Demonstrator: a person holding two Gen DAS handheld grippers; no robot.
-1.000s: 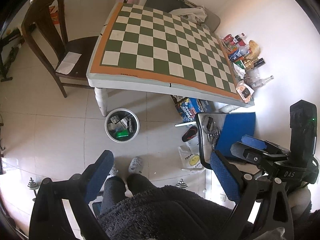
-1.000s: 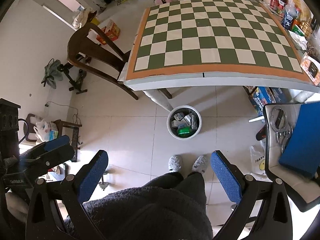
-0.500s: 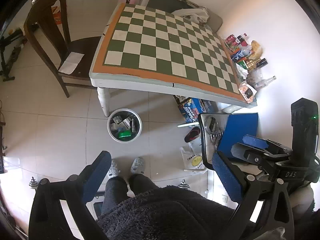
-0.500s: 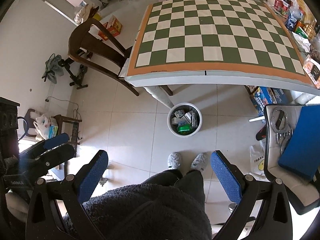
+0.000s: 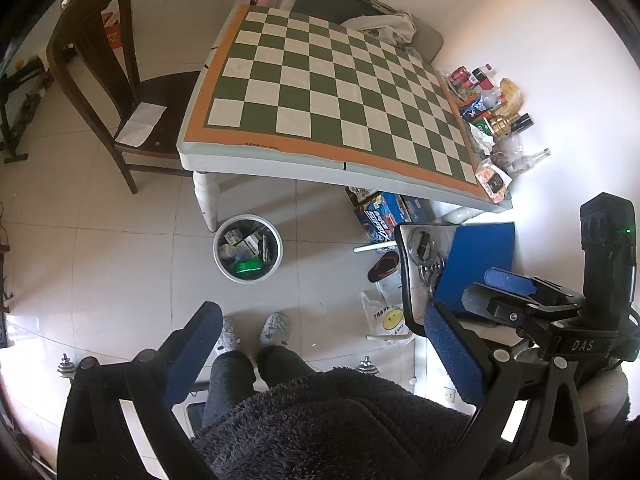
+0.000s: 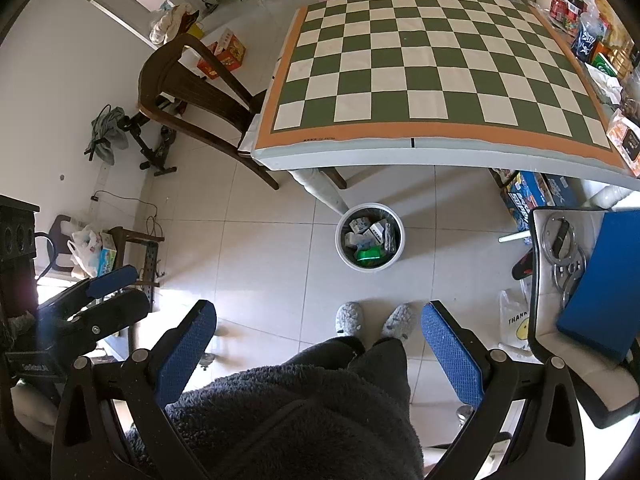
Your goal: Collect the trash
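Beside table leg [image 5: 207, 200], round bin [image 5: 248, 249] (plastic), boxy trash [image 5: 244, 246]

Left gripper [image 5: 320, 340]: blue-padded jaws stand slightly wider apart than a second earlier, with nothing between them. Both wrist views have drifted slightly, so the round white trash bin [image 5: 248, 248] sits marginally lower and rightward in the left view.

Bare floor tiles [image 6: 256, 248] lay open around the waste bin [image 6: 370, 240]. Its rim stood just beside the worktop [image 6: 432, 152] leg [image 6: 324, 192]. A brown chair [image 6: 192, 92] crowded the left; boxes [image 6: 528, 196] and a white stool [image 6: 538, 280] crowded the right.
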